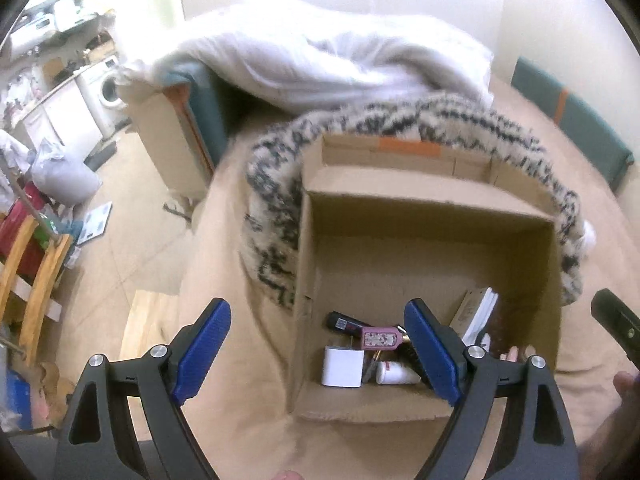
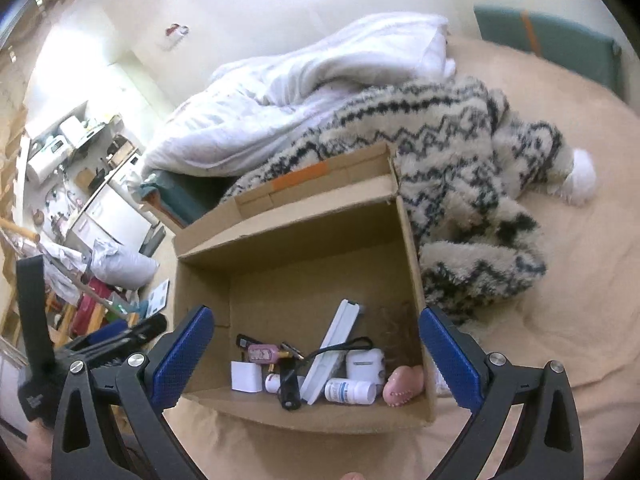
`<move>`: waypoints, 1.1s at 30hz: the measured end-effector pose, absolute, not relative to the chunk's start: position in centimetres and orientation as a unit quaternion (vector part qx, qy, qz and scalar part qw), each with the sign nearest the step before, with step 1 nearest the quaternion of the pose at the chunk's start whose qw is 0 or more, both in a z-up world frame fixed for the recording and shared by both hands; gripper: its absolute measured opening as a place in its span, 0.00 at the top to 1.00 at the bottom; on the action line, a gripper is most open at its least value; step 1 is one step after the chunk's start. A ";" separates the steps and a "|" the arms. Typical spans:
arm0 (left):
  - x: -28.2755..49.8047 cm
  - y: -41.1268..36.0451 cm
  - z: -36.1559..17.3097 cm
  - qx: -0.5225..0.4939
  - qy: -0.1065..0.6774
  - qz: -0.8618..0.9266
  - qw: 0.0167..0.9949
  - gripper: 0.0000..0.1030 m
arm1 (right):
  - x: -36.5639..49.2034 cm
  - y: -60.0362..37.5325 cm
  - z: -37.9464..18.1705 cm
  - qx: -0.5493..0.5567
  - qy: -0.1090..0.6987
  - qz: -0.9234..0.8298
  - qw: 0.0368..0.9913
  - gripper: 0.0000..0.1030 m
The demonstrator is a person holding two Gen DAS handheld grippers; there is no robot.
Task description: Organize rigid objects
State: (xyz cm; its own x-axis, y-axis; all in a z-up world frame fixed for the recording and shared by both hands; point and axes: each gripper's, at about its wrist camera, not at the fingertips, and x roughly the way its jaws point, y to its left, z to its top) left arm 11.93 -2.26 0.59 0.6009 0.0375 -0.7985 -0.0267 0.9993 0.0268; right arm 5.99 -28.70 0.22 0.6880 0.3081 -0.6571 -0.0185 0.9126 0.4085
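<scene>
An open cardboard box point(image 1: 432, 216) point(image 2: 296, 232) sits on the beige bed. Inside lie several small items: a white cube charger point(image 1: 342, 366) point(image 2: 245, 376), a pink tag-shaped case point(image 1: 378, 337) point(image 2: 262, 354), a white pill bottle point(image 2: 350, 391) point(image 1: 394, 373), a white earbud case point(image 2: 365, 364), a pink comb-like piece point(image 2: 402, 388), a long white flat pack point(image 2: 332, 356) point(image 1: 478, 314) and a black stick point(image 2: 289, 388). My left gripper point(image 1: 316, 354) hangs open above the box's near left corner, nothing between its blue pads. My right gripper point(image 2: 316, 360) is open above the box's near edge, empty too.
A fuzzy zigzag-patterned blanket point(image 2: 460, 168) point(image 1: 272, 208) lies behind and beside the box, with a white duvet point(image 2: 304, 92) point(image 1: 320, 52) past it. The bed's left edge drops to a cluttered floor with a wooden chair point(image 1: 32, 264). The other gripper shows at the left edge point(image 2: 36, 336).
</scene>
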 end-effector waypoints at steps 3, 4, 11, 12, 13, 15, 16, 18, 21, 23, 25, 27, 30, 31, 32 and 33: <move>9.8 -1.5 1.7 0.009 0.425 0.010 0.905 0.16 | 4.2 -28.4 1.1 0.170 0.368 0.089 0.910 0.00; 8.9 -1.3 2.0 0.013 0.417 0.009 0.909 0.16 | 3.5 -28.3 1.3 0.167 0.364 0.089 0.912 0.00; 3.7 0.1 3.8 0.019 0.365 0.010 0.931 0.16 | -0.4 -26.7 2.4 0.128 0.343 0.095 0.926 0.00; 3.2 0.2 4.0 0.018 0.359 0.011 0.933 0.16 | -1.0 -26.6 2.4 0.125 0.341 0.096 0.927 0.00; 2.6 0.4 4.1 0.016 0.353 0.012 0.935 0.16 | -1.5 -26.4 2.4 0.122 0.340 0.095 0.928 0.00; 1.9 0.6 4.0 0.011 0.348 0.011 0.937 0.16 | -2.3 -26.0 2.2 0.113 0.338 0.093 0.930 0.00; 1.6 0.7 3.8 0.008 0.348 0.010 0.937 0.16 | -2.7 -25.7 2.1 0.107 0.337 0.093 0.931 0.00; 1.3 0.8 3.2 0.006 0.350 0.010 0.937 0.16 | -3.1 -25.3 1.8 0.100 0.337 0.090 0.932 0.00; 0.9 1.0 2.0 0.003 0.357 0.019 0.934 0.16 | -3.1 -25.0 1.1 0.103 0.342 0.089 0.930 0.00; 1.0 1.4 1.5 -0.012 0.367 0.023 0.930 0.16 | -2.6 -24.9 0.7 0.099 0.344 0.079 0.930 0.00; 1.1 1.5 1.3 -0.024 0.366 0.016 0.930 0.16 | -2.1 -24.9 0.3 0.100 0.348 0.077 0.929 0.00; 1.4 1.4 1.3 -0.018 0.365 0.018 0.931 0.15 | -1.8 -24.7 0.0 0.095 0.354 0.072 0.928 0.00; 1.5 1.2 1.1 -0.017 0.368 0.016 0.930 0.12 | -1.8 -24.8 -0.2 0.095 0.356 0.071 0.927 0.00; 1.5 1.2 1.1 -0.018 0.370 0.012 0.929 0.10 | -1.7 -24.7 -0.1 0.094 0.355 0.070 0.928 0.00; 1.5 1.1 1.0 -0.018 0.372 0.009 0.928 0.08 | -1.7 -24.7 -0.1 0.093 0.353 0.068 0.928 0.00; 1.6 1.0 0.9 -0.019 0.375 0.004 0.927 0.07 | -1.7 -24.8 -0.2 0.092 0.353 0.066 0.929 0.00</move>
State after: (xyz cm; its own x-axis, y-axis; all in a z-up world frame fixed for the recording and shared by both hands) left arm 1.60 1.04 0.88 0.7191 -0.0070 -0.6948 -0.0217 0.9992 -0.0325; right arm -1.70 -24.79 -0.16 0.7421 0.1880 -0.6434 -0.0581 0.9743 0.2176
